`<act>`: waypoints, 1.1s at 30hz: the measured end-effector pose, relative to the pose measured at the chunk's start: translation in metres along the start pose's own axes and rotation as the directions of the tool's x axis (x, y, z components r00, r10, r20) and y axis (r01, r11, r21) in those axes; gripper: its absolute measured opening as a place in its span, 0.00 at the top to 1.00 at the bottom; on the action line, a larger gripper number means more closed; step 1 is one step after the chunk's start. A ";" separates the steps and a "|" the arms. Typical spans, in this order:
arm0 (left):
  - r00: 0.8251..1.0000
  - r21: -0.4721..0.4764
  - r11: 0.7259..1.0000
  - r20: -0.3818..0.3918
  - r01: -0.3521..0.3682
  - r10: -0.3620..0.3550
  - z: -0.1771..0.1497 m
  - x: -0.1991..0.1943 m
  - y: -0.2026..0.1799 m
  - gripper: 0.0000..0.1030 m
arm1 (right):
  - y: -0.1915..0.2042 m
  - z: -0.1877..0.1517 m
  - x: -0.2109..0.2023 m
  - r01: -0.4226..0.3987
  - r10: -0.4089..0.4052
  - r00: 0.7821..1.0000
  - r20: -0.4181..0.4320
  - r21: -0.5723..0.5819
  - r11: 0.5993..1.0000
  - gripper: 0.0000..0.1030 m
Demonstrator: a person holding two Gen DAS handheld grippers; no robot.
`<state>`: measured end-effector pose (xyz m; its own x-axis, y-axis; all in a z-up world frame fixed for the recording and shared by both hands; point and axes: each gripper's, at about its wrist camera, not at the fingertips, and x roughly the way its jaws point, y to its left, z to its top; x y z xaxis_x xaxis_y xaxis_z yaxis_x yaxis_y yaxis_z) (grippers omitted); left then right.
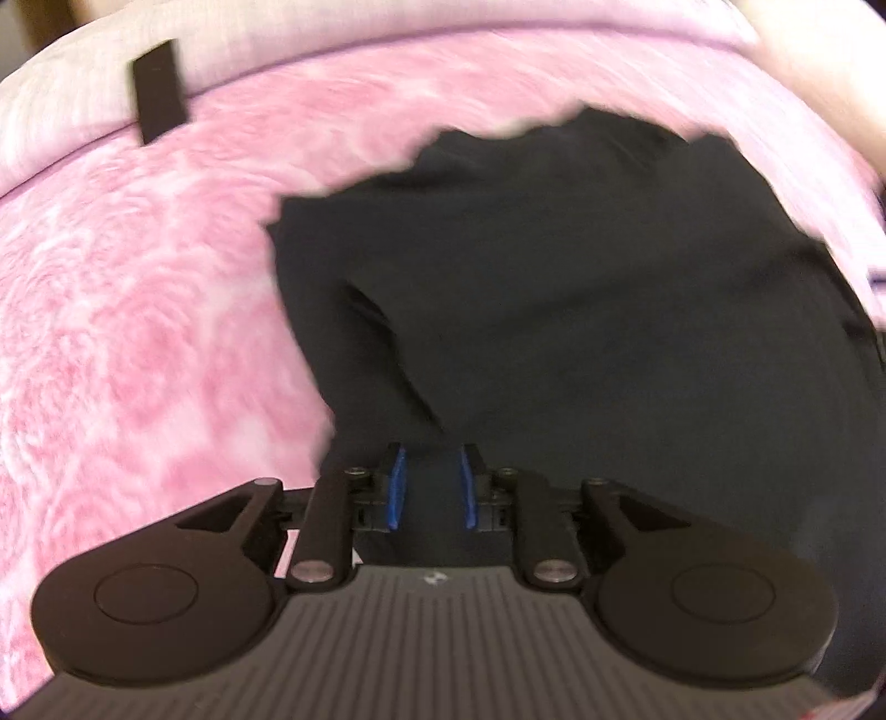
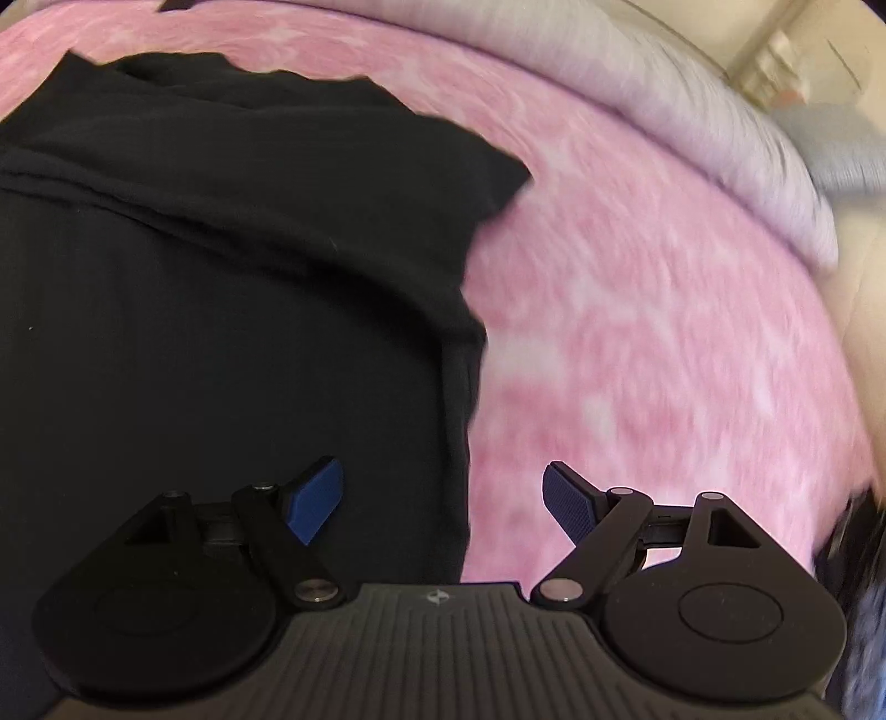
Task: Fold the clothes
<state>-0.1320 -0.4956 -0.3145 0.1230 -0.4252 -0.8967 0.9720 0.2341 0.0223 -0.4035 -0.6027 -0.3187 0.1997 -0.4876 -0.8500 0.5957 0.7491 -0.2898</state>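
Observation:
A black garment (image 1: 581,288) lies on a pink fluffy blanket (image 1: 138,332). In the left wrist view my left gripper (image 1: 432,482) is over the garment's near left part; its blue pads stand a narrow gap apart with black cloth showing between them. In the right wrist view the same garment (image 2: 221,277) fills the left half, with a sleeve (image 2: 387,166) spread toward the blanket (image 2: 664,332). My right gripper (image 2: 443,498) is wide open and empty, straddling the garment's right side edge.
A pale lilac band of bedding (image 1: 332,50) runs along the blanket's far edge, with a black strip (image 1: 158,88) lying on it. The pale bedding (image 2: 720,144) also shows at the right wrist view's upper right, with a cream wall beyond.

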 end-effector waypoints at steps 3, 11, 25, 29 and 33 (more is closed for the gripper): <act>0.999 0.069 0.997 -0.045 0.025 -0.022 -0.031 -0.003 -0.024 0.75 | 0.002 -0.017 -0.014 0.012 -0.012 1.000 -0.025 0.007 1.000 0.21; 0.998 0.198 0.980 -0.069 0.013 0.000 -0.097 -0.034 -0.063 0.70 | 0.014 -0.054 -0.075 0.002 -0.001 0.999 -0.033 0.047 0.999 0.21; 0.999 0.705 0.709 -0.051 0.032 0.006 -0.223 -0.098 -0.205 0.44 | 0.091 -0.116 -0.140 -0.346 0.358 0.934 0.002 -0.252 0.904 0.33; 0.996 0.742 0.668 -0.009 -0.056 0.093 -0.239 -0.083 -0.231 0.42 | 0.088 -0.131 -0.144 -0.359 0.373 0.928 -0.001 -0.278 0.891 0.33; 0.994 0.726 0.684 -0.008 -0.070 0.110 -0.233 -0.077 -0.238 0.71 | 0.076 -0.143 -0.143 -0.346 0.361 0.933 -0.002 -0.292 0.892 0.33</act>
<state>-0.4193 -0.3149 -0.3535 0.2275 -0.3901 -0.8922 0.8017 -0.4450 0.3990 -0.4981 -0.4121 -0.2820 0.3997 -0.1834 -0.8981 0.2352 0.9675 -0.0929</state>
